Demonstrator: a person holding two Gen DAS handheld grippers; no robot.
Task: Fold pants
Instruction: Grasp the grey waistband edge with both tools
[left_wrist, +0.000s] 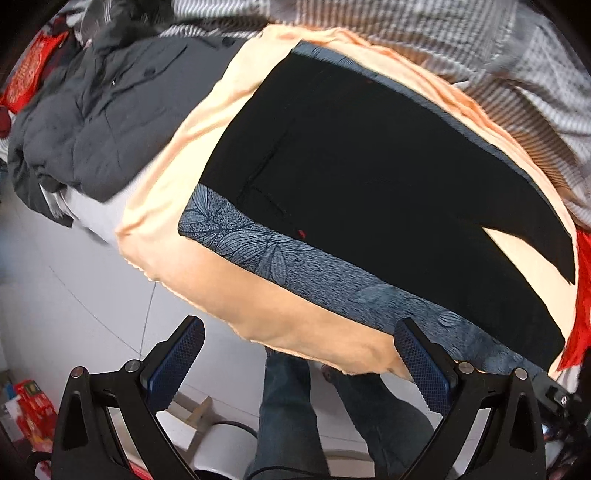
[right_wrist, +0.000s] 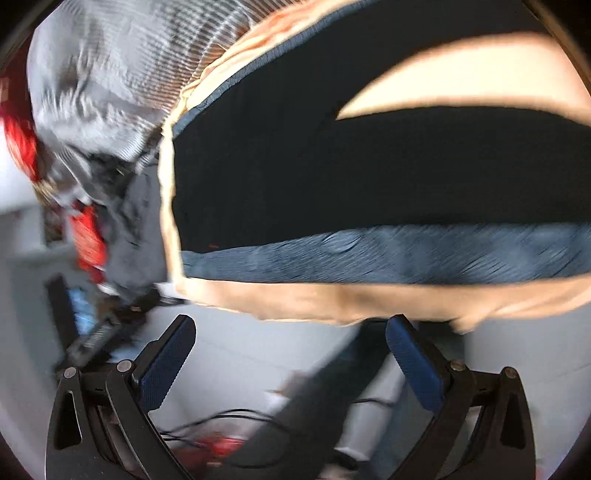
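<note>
Beyond the bed's near edge, pants (left_wrist: 369, 155) lie flat, long axis along it; we hold left gripper (left_wrist: 299, 365) and right gripper (right_wrist: 291, 362) spread, empty, neither clearly nearer

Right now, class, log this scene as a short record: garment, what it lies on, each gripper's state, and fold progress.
garment: black pants, spread flat, legs apart
surface: blue patterned mat over peach cloth
left gripper: open, empty, off the near edge
right gripper: open, empty, off the near edge
nearby: grey jacket
progress: no fold visible yet
</note>
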